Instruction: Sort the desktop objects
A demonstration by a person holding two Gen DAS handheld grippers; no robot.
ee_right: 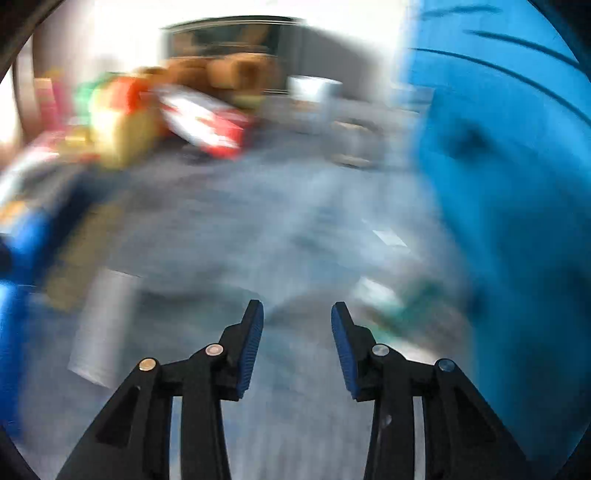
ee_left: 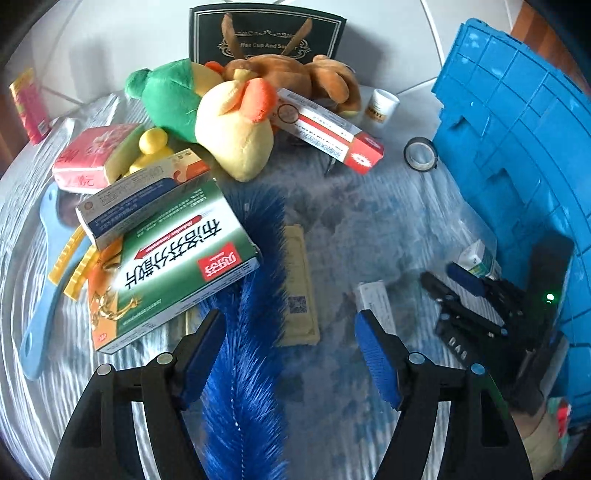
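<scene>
My left gripper is open above the cloth, a blue bristle brush lying between its fingers, nearer the left one. A green and white medicine box sits just left of it, atop a pile of boxes. A beige sachet lies ahead. My right gripper shows at right in the left wrist view, beside the blue crate. The right wrist view is motion-blurred; my right gripper is open and empty there, with the blue crate to its right.
Plush toys and a red and white long box lie at the back before a dark gift box. A tape roll and small white cup sit near the crate. A pink box and light blue comb lie left.
</scene>
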